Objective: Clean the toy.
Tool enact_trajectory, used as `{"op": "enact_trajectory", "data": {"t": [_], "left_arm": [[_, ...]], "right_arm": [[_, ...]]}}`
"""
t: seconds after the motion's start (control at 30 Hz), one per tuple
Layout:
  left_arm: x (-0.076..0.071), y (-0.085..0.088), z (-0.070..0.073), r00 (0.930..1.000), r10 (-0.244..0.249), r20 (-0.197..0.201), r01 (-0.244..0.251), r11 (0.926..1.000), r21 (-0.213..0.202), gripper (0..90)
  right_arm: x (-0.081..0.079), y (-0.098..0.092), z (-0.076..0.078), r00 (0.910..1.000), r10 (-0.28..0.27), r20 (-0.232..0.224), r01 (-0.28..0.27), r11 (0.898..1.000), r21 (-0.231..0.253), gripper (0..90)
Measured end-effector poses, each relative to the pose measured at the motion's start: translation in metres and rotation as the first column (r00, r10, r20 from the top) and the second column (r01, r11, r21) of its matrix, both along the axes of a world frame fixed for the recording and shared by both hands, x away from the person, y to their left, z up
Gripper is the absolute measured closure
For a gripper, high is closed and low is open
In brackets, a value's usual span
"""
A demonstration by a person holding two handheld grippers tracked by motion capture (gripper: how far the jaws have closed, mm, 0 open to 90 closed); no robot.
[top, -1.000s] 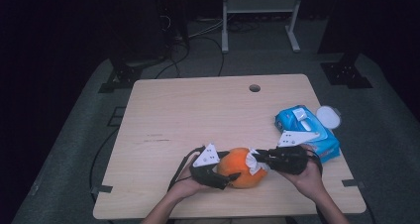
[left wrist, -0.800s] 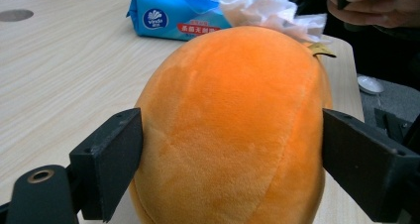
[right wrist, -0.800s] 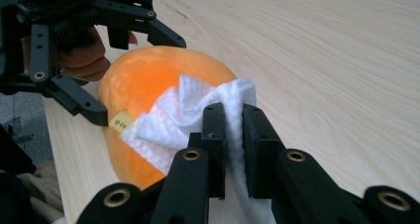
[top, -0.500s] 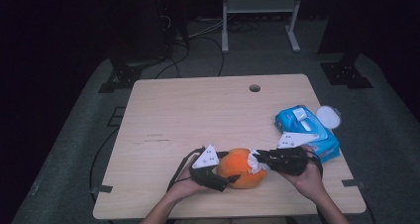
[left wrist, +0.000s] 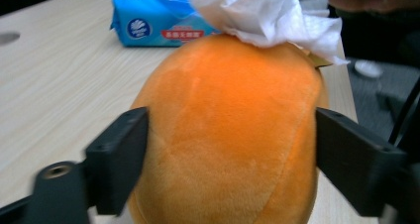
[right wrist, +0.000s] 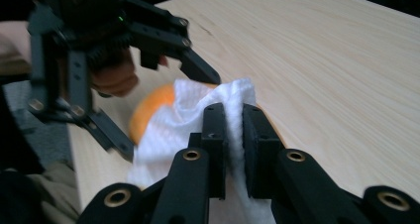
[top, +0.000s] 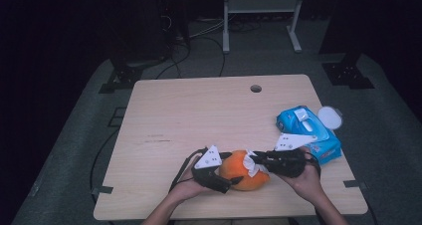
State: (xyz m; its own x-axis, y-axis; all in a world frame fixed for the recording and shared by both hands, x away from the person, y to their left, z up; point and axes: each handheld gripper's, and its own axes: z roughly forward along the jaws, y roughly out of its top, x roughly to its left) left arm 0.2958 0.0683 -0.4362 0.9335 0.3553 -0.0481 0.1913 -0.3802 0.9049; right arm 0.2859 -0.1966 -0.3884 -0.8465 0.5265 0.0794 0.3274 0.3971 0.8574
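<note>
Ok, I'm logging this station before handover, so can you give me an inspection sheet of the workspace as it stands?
Surface: light wooden table, round hole near far edge.
Job's things: orange plush toy at near edge; crumpled white tissue lying on it.
Clutter: blue wet-wipe pack; white round lid beside it.
Grippers: left gripper straddles the toy, its jaws having just been opening; right gripper shut on the tissue.
Cables: black cable trailing from left gripper; more on the floor.
Surroundings: dark room, grey floor mat, white frame legs.

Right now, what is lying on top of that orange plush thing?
A crumpled white tissue lies on the orange plush toy, pinched by the right gripper. It covers the plush beneath, so nothing can be seen there.
</note>
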Motion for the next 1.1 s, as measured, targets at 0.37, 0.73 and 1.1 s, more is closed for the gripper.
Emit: {"op": "enact_trajectory", "data": {"t": [0.37,0.73,1.1], "left_arm": [[-0.004,-0.003,0.004,0.9998,0.016,-0.013,-0.016,0.9998,-0.010,21.9],[-0.008,-0.013,0.010,0.9965,0.010,-0.083,-0.017,0.9965,-0.082,21.1],[0.002,-0.013,-0.007,0.9818,0.044,-0.185,-0.053,0.9977,-0.042,8.1]], "right_arm": [[-0.003,0.001,0.004,0.9998,0.010,0.015,-0.010,1.000,-0.006,80.6],[-0.010,0.007,0.012,0.9988,0.030,0.040,-0.029,0.999,-0.026,80.7],[-0.004,0.007,0.009,0.9992,0.037,0.013,-0.036,0.999,-0.021,80.6]]}}
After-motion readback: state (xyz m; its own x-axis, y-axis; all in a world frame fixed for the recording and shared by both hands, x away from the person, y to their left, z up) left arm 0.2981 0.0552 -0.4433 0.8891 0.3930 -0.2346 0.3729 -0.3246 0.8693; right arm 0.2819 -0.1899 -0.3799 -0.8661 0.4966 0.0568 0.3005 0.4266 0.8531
